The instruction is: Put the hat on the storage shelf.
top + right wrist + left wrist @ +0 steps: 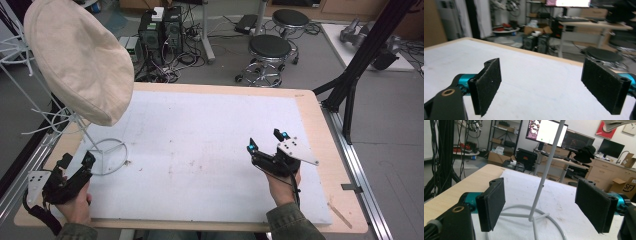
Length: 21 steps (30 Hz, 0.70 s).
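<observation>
High view, cream fabric cap point(75, 60) on white wire stand point(107, 156), both grippers' fingers apart.

- The table point(320, 120) shows a pale wood edge with a smooth, matt finish.
- The white mat point(210, 145) covering the table looks matt and slightly rough, marked with brownish smudges and scuffs.
- The hat point(75, 60) is cream woven cloth, matt, with a stitched seam along its brim.
- The stand point(544, 177) is thin metal rod and wire with a smooth white coating, faintly glossy.
- The left gripper point(541, 207) has black pads point(492, 202) with a rough, foam-like matt face, black plastic housing, teal anodised metal parts and a brass-coloured ring.
- The right gripper point(541, 87) carries the same coarse black pads point(604, 83), and a flat grey plate point(298, 150) with a dull finish.
- The sleeve point(292, 225) is olive cloth, matt.
</observation>
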### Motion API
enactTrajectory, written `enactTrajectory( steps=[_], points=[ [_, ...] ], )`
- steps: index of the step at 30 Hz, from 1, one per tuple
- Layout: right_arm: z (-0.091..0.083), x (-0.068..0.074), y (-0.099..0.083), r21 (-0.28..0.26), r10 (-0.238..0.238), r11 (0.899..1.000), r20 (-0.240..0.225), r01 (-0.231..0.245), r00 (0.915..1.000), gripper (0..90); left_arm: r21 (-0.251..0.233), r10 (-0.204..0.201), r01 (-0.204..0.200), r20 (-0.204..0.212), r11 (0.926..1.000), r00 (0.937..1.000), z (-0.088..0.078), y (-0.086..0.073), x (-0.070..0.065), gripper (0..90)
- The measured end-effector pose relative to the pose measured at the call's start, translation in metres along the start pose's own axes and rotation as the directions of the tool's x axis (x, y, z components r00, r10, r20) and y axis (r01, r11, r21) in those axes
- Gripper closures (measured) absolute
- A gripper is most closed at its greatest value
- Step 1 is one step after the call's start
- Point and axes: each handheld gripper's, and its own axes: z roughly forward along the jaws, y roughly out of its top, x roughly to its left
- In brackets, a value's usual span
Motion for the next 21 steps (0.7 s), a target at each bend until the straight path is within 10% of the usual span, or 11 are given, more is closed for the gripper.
enactTrajectory(
  steps=[10,21],
  points=[
    [-0.017,-0.024,-0.017,0.002,0.04,0.999,0.184,-0.041,0.9821,14.1,0.002,0.005,-0.005,0.002,1.0,1.0,0.003,-0.001,-0.002,24.3],
    [-0.027,-0.033,-0.038,0.017,0.086,0.995,0.258,-0.093,0.9624,11.9,0.005,0.007,-0.007,0.009,1.0,0.9999,0.004,-0.001,-0.004,24.3]
  ],
)
